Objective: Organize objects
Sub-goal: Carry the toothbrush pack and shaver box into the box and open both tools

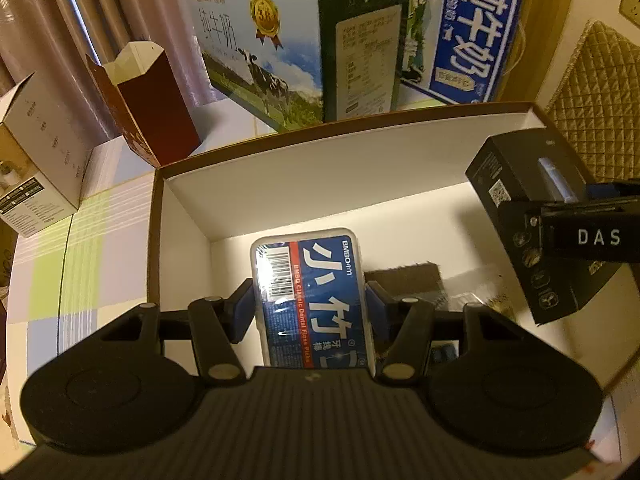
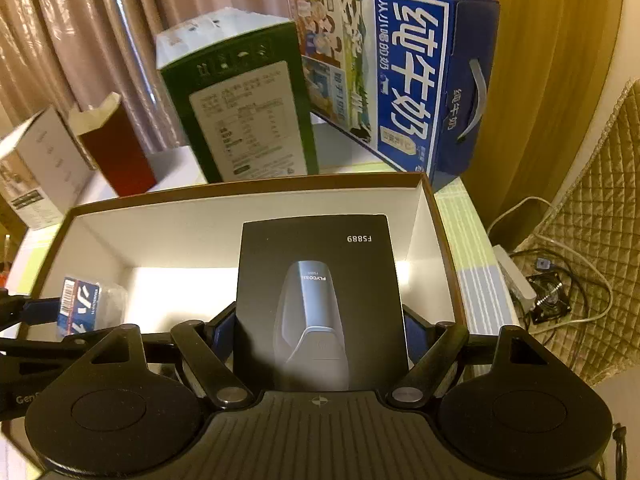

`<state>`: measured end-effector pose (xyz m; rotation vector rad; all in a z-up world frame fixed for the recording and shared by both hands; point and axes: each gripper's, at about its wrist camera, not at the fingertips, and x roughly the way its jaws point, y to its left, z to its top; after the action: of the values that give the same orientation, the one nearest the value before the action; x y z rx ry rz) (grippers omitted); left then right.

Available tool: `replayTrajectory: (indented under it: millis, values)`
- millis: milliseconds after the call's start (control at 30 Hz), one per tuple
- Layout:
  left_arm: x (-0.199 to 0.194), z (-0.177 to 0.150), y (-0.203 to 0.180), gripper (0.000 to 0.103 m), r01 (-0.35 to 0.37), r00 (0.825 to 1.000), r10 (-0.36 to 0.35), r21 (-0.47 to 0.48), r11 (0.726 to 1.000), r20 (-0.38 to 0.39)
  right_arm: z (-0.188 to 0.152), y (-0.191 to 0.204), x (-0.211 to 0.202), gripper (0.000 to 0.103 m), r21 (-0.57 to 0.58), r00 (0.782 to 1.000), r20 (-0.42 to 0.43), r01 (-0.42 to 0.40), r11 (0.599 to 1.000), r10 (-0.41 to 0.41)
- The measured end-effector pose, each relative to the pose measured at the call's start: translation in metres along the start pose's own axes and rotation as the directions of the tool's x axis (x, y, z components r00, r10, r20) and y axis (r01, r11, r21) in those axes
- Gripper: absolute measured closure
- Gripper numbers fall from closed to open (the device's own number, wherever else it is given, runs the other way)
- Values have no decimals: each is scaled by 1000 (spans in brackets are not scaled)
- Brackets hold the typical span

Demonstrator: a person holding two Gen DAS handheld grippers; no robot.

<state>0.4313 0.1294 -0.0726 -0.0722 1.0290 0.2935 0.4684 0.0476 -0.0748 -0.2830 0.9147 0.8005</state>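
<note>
Your big open cardboard box with brown rim and white walls point(image 2: 248, 216) sits on the pastel checked worktop point(image 1: 80, 256), milk cartons behind it. Your right tongs point(image 2: 320, 332) pinch the black rectangular shaver carton point(image 2: 320, 280) above its interior. Your left tongs point(image 1: 308, 304) pinch the small blue-labelled clear plastic floss-pick case point(image 1: 312, 292), also over the box.

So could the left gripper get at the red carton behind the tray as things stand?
Probably not yet. The left gripper is shut on the dental floss pack over the open tray, so its fingers are occupied. The red carton itself stands unobstructed beyond the tray's far-left corner.
</note>
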Motion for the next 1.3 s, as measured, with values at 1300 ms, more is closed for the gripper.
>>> replayTrajectory:
  millis: [1300]
  values:
    - [-49,-13,17,16,-8,998,13,-76,997,63,-47,-19,-70,2,-18,985,79,-152,988,153]
